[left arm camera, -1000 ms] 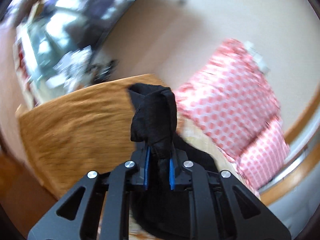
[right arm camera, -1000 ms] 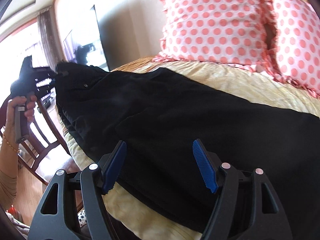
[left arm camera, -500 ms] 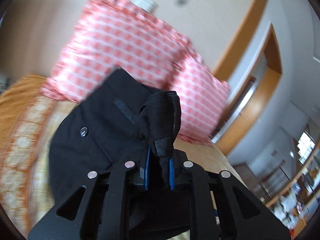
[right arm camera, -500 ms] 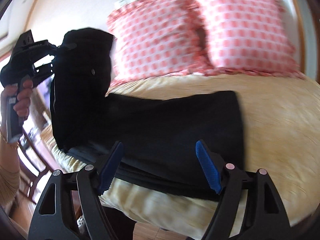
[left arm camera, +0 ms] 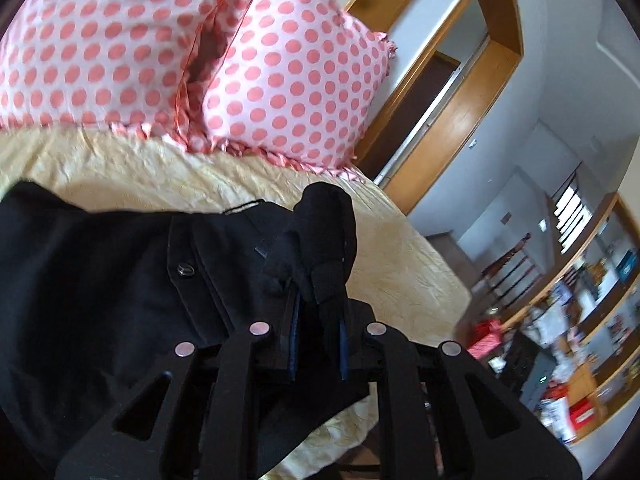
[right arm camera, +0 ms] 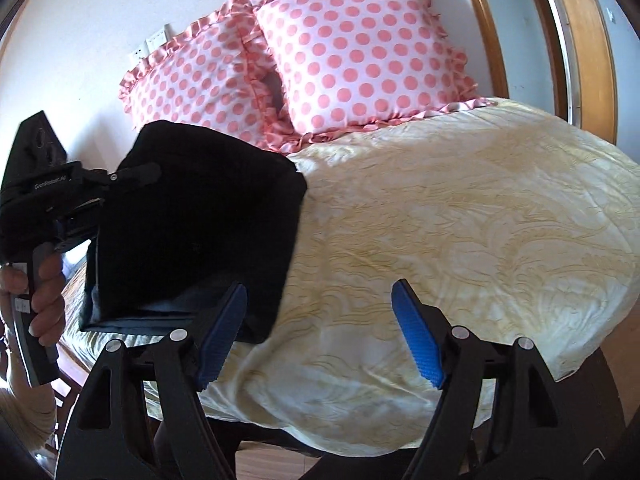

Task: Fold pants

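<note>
The black pants lie doubled over at the left front of the yellow bed. Their upper layer is raised off the cover. My left gripper is shut on a bunch of the black fabric at the waist end; a button shows just to its left. From the right wrist view, the left gripper holds the top left corner of the raised layer, with a person's hand on its handle. My right gripper stands open over the bare bedspread, just right of the pants, with nothing between its blue pads.
Two pink polka-dot pillows lean against the wall at the head of the bed. A wooden door frame stands right of the bed. Cluttered shelves and a chair lie beyond the bed's right edge.
The left gripper has swung the waist end across the bed toward the pillows, doubling the pants over. The right gripper has shifted right, off the pants onto bare bedspread, its jaws slightly wider.
</note>
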Motion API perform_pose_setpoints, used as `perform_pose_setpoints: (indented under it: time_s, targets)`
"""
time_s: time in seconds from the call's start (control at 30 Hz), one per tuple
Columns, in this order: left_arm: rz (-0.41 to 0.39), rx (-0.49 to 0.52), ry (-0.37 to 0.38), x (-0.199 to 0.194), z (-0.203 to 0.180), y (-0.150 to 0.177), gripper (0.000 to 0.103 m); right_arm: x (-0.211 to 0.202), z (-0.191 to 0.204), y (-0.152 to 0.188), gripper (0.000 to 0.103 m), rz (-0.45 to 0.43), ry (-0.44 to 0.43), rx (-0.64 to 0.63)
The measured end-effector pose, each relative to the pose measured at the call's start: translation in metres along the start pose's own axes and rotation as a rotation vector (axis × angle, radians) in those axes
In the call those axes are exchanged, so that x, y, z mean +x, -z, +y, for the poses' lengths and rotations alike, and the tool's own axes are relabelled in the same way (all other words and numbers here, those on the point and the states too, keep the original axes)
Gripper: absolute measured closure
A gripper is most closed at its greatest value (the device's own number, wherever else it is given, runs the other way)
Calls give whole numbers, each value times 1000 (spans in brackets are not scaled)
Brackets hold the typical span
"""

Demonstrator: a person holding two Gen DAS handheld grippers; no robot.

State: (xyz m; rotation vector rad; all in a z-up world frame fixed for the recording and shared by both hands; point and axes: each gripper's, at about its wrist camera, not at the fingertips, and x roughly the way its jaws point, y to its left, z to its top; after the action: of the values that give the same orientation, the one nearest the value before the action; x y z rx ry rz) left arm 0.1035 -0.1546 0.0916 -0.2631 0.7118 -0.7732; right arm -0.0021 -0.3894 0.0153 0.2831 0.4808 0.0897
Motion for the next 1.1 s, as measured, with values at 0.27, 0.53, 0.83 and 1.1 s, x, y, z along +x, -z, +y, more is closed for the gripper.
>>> perform_pose_setpoints:
  time_s: [0.27, 0.53, 0.83, 1.1]
  targets:
    - [96, 176, -78, 25, -26, 40, 84, 2, -8, -5, 27, -28, 28, 17]
    - [66, 205, 25, 13, -34, 53, 27, -14, -8, -23, 27, -103, 89, -12]
    - [-192, 220, -370, -63, 21, 36, 2, 11, 52, -51, 27, -166, -52, -200]
    - [-62, 119, -434, -45, 70, 47, 2, 76, 109, -40, 27, -66, -129, -336]
